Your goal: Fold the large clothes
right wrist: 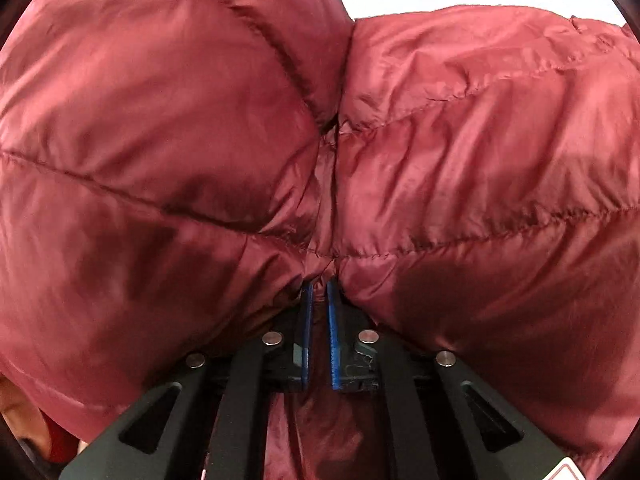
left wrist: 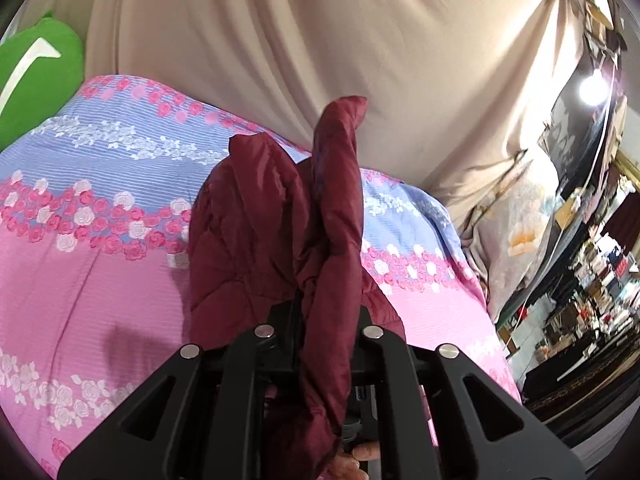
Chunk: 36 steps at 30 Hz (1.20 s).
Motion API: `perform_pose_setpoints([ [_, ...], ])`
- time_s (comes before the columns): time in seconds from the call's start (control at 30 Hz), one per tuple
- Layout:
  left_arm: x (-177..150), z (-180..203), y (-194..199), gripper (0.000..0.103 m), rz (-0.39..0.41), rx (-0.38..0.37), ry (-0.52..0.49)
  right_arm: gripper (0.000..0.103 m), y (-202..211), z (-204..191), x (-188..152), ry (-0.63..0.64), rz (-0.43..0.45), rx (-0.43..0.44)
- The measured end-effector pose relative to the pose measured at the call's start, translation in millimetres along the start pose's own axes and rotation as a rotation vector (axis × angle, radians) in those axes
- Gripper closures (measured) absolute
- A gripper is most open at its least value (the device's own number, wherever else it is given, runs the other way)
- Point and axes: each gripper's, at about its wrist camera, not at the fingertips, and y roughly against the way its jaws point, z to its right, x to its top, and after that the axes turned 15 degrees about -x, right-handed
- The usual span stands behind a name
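Note:
A dark red quilted puffer jacket [left wrist: 276, 232] hangs from my left gripper [left wrist: 320, 312], which is shut on a fold of it above a bed; the fabric hides the fingertips. In the right wrist view the same jacket [right wrist: 480, 160] fills almost the whole frame. My right gripper [right wrist: 318, 292] is shut on a pinch of the jacket, with the blue pads [right wrist: 332, 340] close together and fabric squeezed between them.
A pink and blue floral bedspread [left wrist: 100, 240] lies under the jacket. A green cushion [left wrist: 36, 76] sits at the far left. A beige curtain [left wrist: 320, 40] hangs behind the bed. A floral pillow [left wrist: 516, 236] and cluttered shelves [left wrist: 592, 280] are to the right.

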Motion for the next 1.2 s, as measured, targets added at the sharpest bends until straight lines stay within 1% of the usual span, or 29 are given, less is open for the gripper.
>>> perform_pose_setpoints([
  [0.03,-0.4,2.3,-2.0,0.093,-0.003,0.000,-0.005,0.093,12.5,3.8,-1.4,-0.023,0.016,0.001],
  [0.07,-0.7,4.5,-4.8,0.093,-0.007,0.006,-0.015,0.089,28.6,6.6,-2.7,-0.037,0.055,0.005],
  [0.1,-1.0,5.4,-6.6,0.093,-0.008,0.012,-0.020,0.089,56.1,17.4,-5.3,-0.059,0.125,-0.012],
  [0.13,-1.2,5.0,-7.2,0.093,-0.008,0.013,-0.019,0.089,73.1,26.1,-6.1,-0.075,0.168,-0.040],
  [0.17,-1.1,3.8,-7.5,0.093,-0.008,0.010,-0.016,0.087,92.8,39.1,-6.8,-0.096,0.216,-0.093],
  [0.2,-0.6,2.0,-8.1,0.093,-0.006,0.007,-0.009,0.085,114.8,58.9,-7.3,-0.128,0.273,-0.185],
  [0.23,-0.6,1.7,-8.2,0.093,-0.006,0.006,-0.008,0.076,125.0,73.1,-7.4,-0.155,0.300,-0.234],
  [0.27,-0.6,1.4,-8.9,0.093,-0.006,0.006,-0.007,0.074,133.2,93.1,-6.7,-0.205,0.316,-0.268],
  [0.3,-0.8,1.6,-9.4,0.093,-0.006,0.004,-0.007,0.074,136.3,113.8,-5.0,-0.262,0.314,-0.280],
  [0.33,-1.3,2.5,-10.5,0.093,-0.008,0.002,-0.007,0.075,133.2,132.0,-2.3,-0.303,0.299,-0.274],
  [0.37,-1.3,3.7,-11.4,0.092,-0.009,0.001,-0.009,0.080,123.5,142.8,2.0,-0.317,0.267,-0.269],
  [0.4,-1.5,5.4,-13.5,0.093,-0.012,0.000,-0.010,0.082,115.9,145.0,3.9,-0.316,0.248,-0.268],
  [0.43,-2.1,8.0,-16.6,0.093,-0.018,0.001,-0.015,0.085,102.9,141.8,5.7,-0.299,0.223,-0.259],
  [0.47,-2.8,11.1,-20.6,0.093,-0.027,0.003,-0.022,0.086,94.3,138.2,0.3,-0.270,0.208,-0.264],
  [0.5,-3.6,14.4,-25.7,0.093,-0.037,0.003,-0.028,0.086,82.8,127.3,3.4,-0.229,0.197,-0.287],
  [0.6,-7.4,28.4,-46.0,0.093,-0.077,-0.010,-0.058,0.087,68.3,114.2,6.1,-0.198,0.189,-0.295],
  [0.67,-12.3,38.2,-65.0,0.093,-0.111,-0.021,-0.079,0.089,63.7,115.8,9.5,-0.206,0.185,-0.284],
  [0.7,-14.6,41.6,-74.5,0.093,-0.130,-0.028,-0.086,0.089,65.9,124.3,11.0,-0.210,0.183,-0.277],
  [0.77,-26.0,50.9,-111.4,0.093,-0.202,-0.039,-0.098,0.090,68.0,128.2,7.8,-0.220,0.183,-0.254],
  [0.83,-40.1,53.9,-147.7,0.092,-0.267,-0.020,-0.107,0.090,70.5,131.6,6.1,-0.227,0.188,-0.238],
  [0.9,-53.7,50.9,-178.1,0.091,-0.319,0.005,-0.092,0.090,83.8,142.8,3.4,-0.241,0.202,-0.248],
  [0.93,-60.8,45.7,-192.2,0.088,-0.339,0.008,-0.065,0.090,96.6,148.8,-2.2,-0.256,0.219,-0.264],
  [0.97,-64.2,40.9,-199.0,0.085,-0.335,-0.001,-0.034,0.090,105.9,153.4,-8.2,-0.260,0.225,-0.285],
  [1.0,-68.3,37.4,-208.0,0.083,-0.352,0.004,-0.013,0.089,120.8,160.3,-18.7,-0.267,0.250,-0.293],
  [1.07,-73.2,35.6,-215.2,0.077,-0.353,0.001,-0.001,0.087,139.4,171.1,-32.8,-0.285,0.279,-0.284],
  [1.1,-75.2,36.6,-215.4,0.066,-0.331,-0.006,0.002,0.085,149.4,176.2,-40.8,-0.298,0.293,-0.293],
  [1.13,-76.6,38.0,-215.0,0.057,-0.316,-0.021,-0.001,0.076,160.0,181.5,-49.9,-0.316,0.311,-0.320],
  [1.17,-77.3,40.7,-214.8,0.036,-0.304,-0.045,-0.002,0.072,165.1,184.8,-53.7,-0.328,0.324,-0.345],
  [1.2,-78.2,45.8,-211.8,0.024,-0.292,-0.082,-0.003,0.072,171.5,187.5,-60.6,-0.339,0.333,-0.363],
])
